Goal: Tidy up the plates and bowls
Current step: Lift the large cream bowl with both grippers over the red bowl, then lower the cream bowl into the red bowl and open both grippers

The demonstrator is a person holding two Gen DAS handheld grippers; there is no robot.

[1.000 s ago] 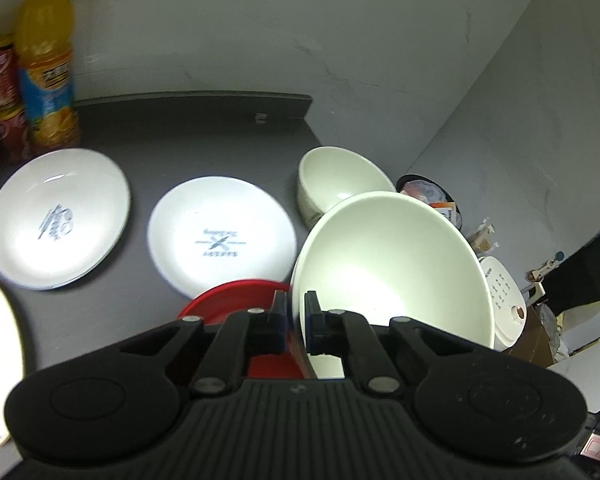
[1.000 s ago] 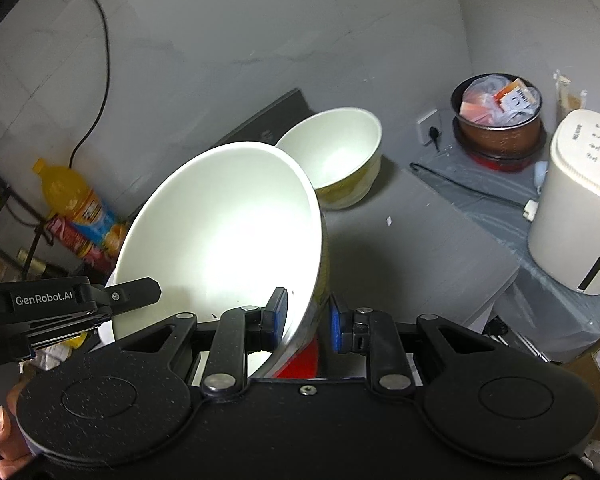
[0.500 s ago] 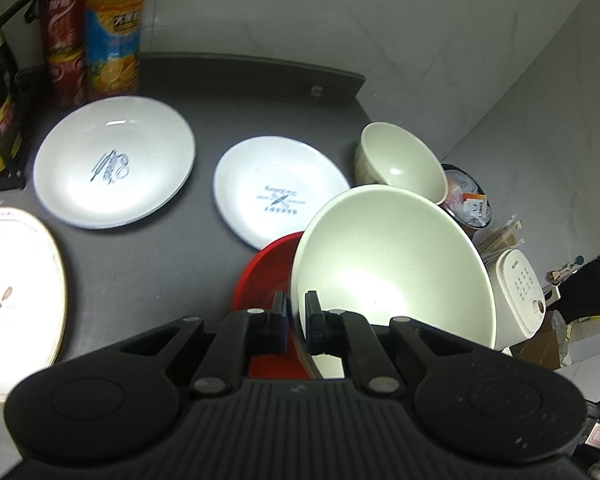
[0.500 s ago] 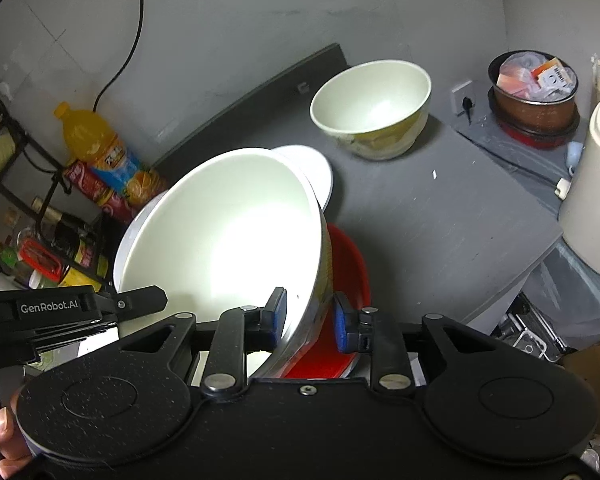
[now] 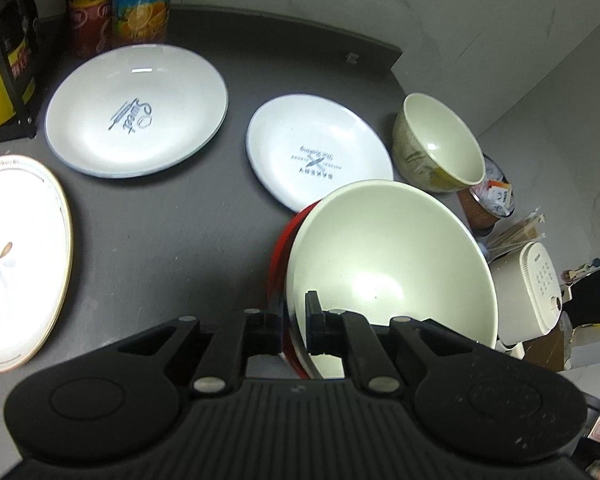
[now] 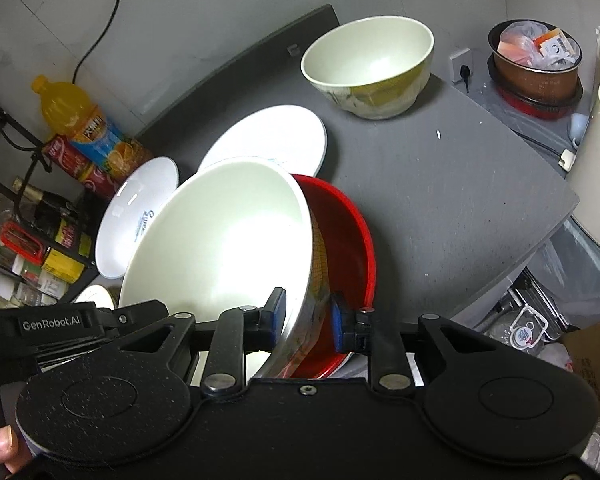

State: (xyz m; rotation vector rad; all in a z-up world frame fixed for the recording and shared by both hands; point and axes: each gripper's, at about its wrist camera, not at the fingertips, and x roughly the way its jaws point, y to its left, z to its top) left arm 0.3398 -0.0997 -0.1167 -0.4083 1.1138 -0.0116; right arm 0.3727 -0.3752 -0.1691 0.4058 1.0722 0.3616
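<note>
Left wrist view: the left gripper (image 5: 293, 322) pinches the rims of a tilted cream bowl (image 5: 392, 276) and the red bowl (image 5: 278, 248) mostly hidden behind it. The right gripper (image 6: 307, 316) straddles the cream bowl's (image 6: 220, 248) wall; contact is unclear.

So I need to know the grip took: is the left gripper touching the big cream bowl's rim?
Touching. The left wrist view shows the left gripper closed on the rim of the big cream bowl, one finger inside, one outside against the red bowl.
</note>
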